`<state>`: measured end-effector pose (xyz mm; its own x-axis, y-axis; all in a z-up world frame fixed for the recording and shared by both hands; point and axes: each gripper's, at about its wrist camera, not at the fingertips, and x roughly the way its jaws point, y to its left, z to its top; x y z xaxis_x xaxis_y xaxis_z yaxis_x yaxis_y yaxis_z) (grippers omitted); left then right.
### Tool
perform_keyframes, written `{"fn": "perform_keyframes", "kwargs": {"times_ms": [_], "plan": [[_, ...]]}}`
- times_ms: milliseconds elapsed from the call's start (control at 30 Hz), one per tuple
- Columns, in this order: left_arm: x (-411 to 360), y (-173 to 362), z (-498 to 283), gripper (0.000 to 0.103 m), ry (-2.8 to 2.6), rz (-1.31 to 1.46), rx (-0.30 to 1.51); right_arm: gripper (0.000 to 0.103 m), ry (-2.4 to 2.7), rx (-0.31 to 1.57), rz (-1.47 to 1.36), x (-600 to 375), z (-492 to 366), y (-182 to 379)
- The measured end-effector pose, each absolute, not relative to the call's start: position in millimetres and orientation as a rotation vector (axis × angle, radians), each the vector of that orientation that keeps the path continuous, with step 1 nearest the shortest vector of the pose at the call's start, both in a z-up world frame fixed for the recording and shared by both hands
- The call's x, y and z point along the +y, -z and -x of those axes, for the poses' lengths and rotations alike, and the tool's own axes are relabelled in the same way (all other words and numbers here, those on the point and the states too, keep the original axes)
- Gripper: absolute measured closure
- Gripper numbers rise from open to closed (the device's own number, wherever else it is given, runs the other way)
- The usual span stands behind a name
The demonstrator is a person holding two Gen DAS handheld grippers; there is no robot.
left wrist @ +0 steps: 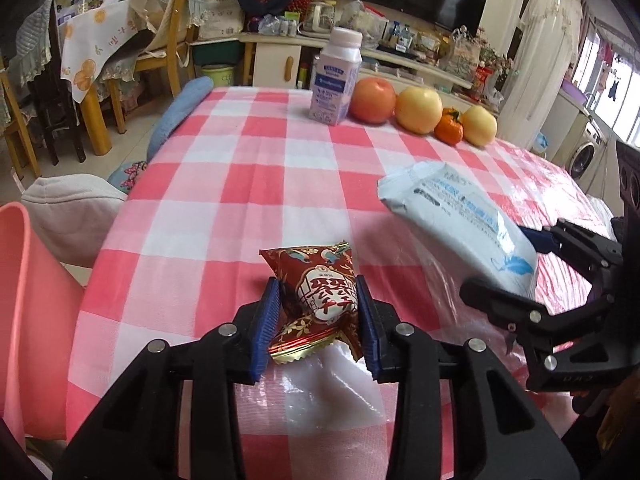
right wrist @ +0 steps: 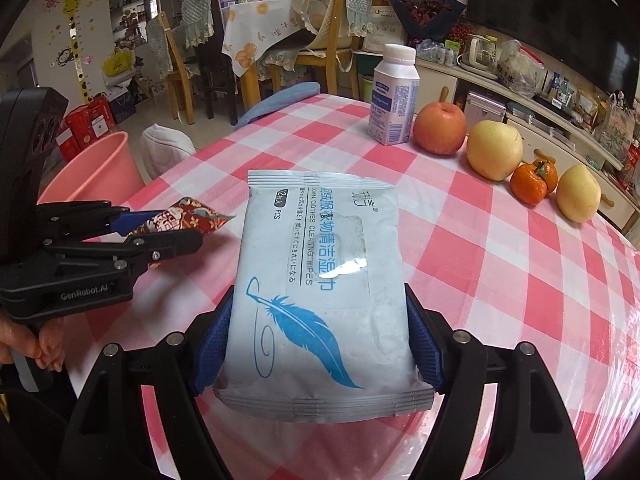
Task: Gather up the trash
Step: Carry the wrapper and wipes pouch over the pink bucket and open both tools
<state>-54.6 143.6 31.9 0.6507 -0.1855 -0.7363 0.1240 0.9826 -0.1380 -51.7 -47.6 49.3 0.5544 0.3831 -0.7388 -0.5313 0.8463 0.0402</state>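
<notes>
A red and gold snack wrapper [left wrist: 316, 300] sits between the blue pads of my left gripper [left wrist: 318, 322], which is shut on it just above the checked tablecloth [left wrist: 240, 184]. My right gripper [right wrist: 318, 344] is shut on a pale blue wet-wipes packet [right wrist: 316, 280] with a blue feather print, held by its near end. In the left wrist view the wipes packet [left wrist: 460, 220] and the right gripper [left wrist: 512, 268] show at the right. In the right wrist view the left gripper [right wrist: 160, 232] with the snack wrapper [right wrist: 188, 216] shows at the left.
A pink bin [right wrist: 100, 172] stands on the floor beyond the table's left edge, also the pink bin [left wrist: 28, 300] in the left wrist view. At the far side of the table stand a milk bottle [left wrist: 336, 80], apples [left wrist: 372, 100] and tangerines [left wrist: 450, 126]. Chairs and a cabinet lie beyond.
</notes>
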Motion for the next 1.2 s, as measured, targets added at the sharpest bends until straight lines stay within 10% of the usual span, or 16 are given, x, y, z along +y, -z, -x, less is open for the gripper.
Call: {"fn": "perform_keyframes", "kwargs": {"times_ms": [1200], "plan": [[339.0, -84.3, 126.2, 0.064, -0.439, 0.478, 0.486, 0.027, -0.776, 0.662, 0.407, 151.3, 104.7, -128.2]]}}
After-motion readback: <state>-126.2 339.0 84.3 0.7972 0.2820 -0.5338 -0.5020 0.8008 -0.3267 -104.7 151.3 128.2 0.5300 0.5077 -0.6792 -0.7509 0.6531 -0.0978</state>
